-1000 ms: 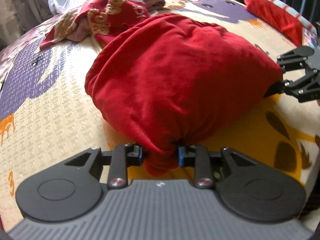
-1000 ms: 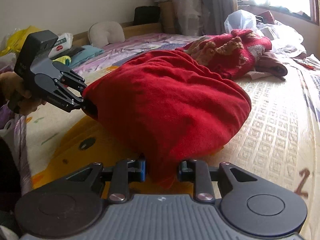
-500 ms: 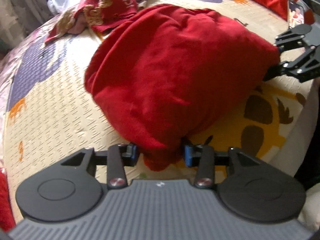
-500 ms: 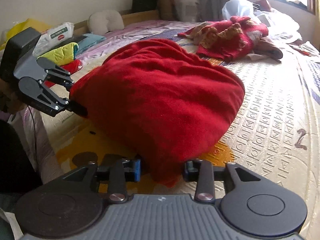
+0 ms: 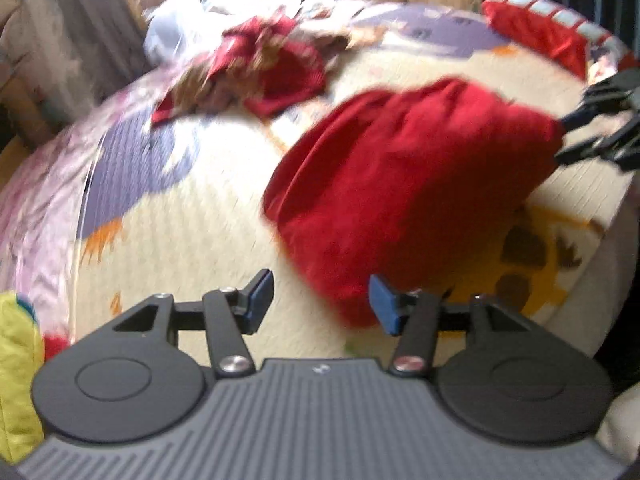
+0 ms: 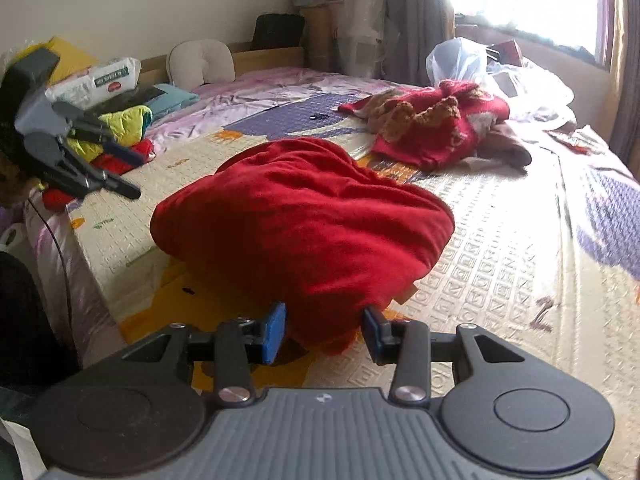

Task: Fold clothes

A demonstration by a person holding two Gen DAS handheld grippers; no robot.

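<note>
Because a fold seems finished, the left gripper (image 5: 321,306) is seen opening, its fingers clear of the red garment (image 6: 304,220); the right gripper (image 6: 325,334) stands spread around a corner, unpinched, near the mat's (image 6: 500,264) front edge.

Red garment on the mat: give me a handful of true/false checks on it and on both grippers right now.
1. The red garment lies in a bundle on the play mat. True.
2. The left gripper is clamped on a corner of the garment. False: its jaws are opening, and the left blue pad stands clear of the cloth.
3. The right gripper has a fold of the garment between its pads. True, though the pads stand apart on either side of it rather than pinching it.
4. A patterned red sweater lies crumpled beyond the garment. True.
5. The garment is spread out flat. False: it is heaped and rounded.
</note>
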